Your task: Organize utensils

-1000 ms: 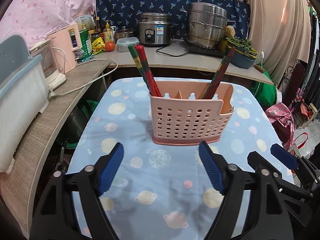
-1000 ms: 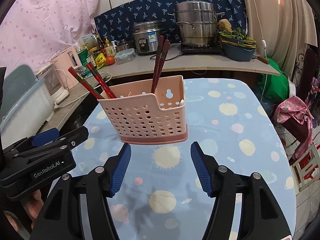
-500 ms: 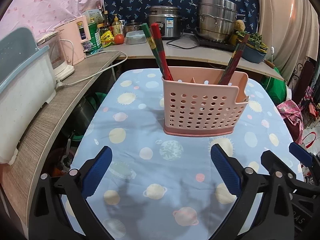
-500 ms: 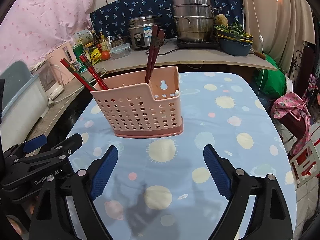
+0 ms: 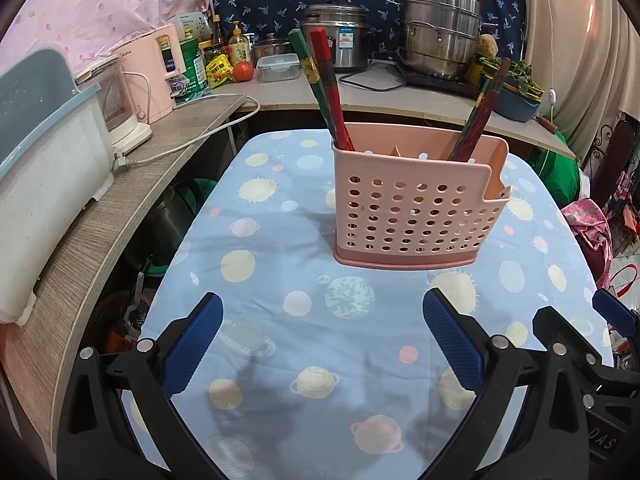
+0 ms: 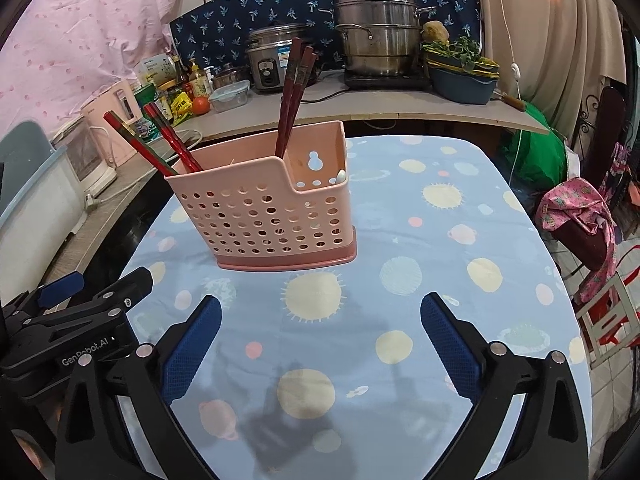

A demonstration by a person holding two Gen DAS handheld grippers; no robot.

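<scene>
A pink perforated utensil holder (image 5: 416,204) stands upright on the blue planet-print tablecloth (image 5: 280,272); it also shows in the right wrist view (image 6: 276,216). A red and green chopstick pair (image 5: 324,84) leans out of its left compartment, and a dark red pair (image 5: 480,112) out of its right. In the right wrist view the red pair (image 6: 160,140) leans left and the dark pair (image 6: 294,92) stands near the middle. My left gripper (image 5: 320,344) is open and empty, short of the holder. My right gripper (image 6: 320,344) is open and empty too.
A wooden shelf (image 5: 132,196) along the left carries a white bin (image 5: 44,176) and a pink kettle (image 5: 152,68). The back counter (image 5: 384,88) holds a rice cooker (image 5: 340,36) and a steel steamer pot (image 5: 440,32). A chair with pink cloth (image 6: 580,216) stands at the right.
Both grippers have pulled back from the holder and their jaws have opened wider. The holder and chopsticks have stayed in place.
</scene>
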